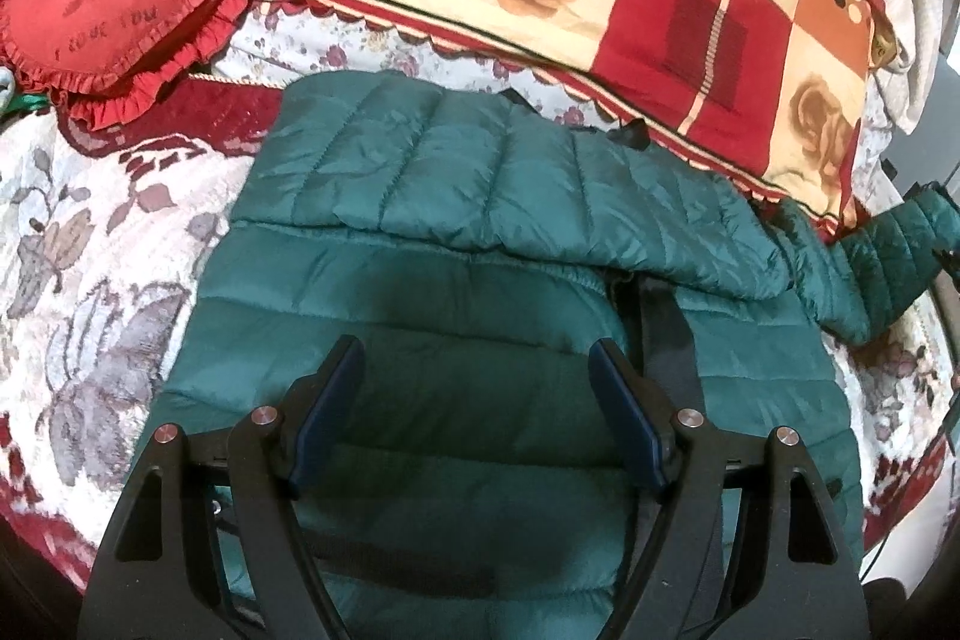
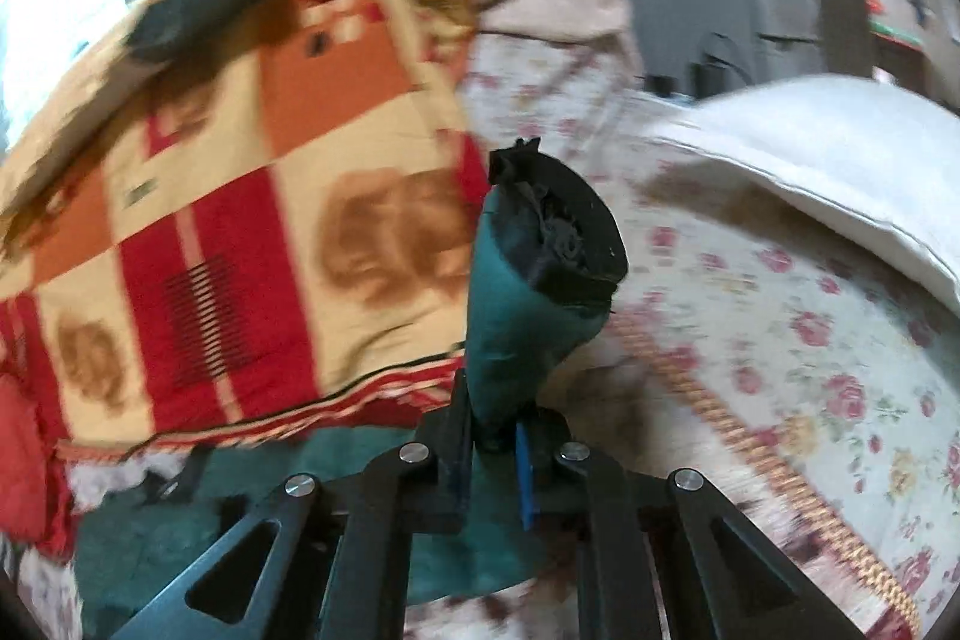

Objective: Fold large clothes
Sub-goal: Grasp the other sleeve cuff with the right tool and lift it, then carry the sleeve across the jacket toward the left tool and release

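My left gripper [image 1: 477,358] is hanging wide open over the green puffer jacket [image 1: 480,280], nothing between the pads, with one sleeve folded across the body just ahead of it. My right gripper [image 2: 492,436] is clamped on the other sleeve's cuff [image 2: 540,244], which sticks up past the fingertips, the red patchwork blanket [image 2: 240,220] off to its left and a white pillow [image 2: 840,160] to its right.

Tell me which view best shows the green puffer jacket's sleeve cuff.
The right wrist view: the sleeve cuff, dark-lined, stands pinched in the shut right gripper. The left wrist view shows the green puffer jacket spread on the bed, that sleeve only at the frame edge.
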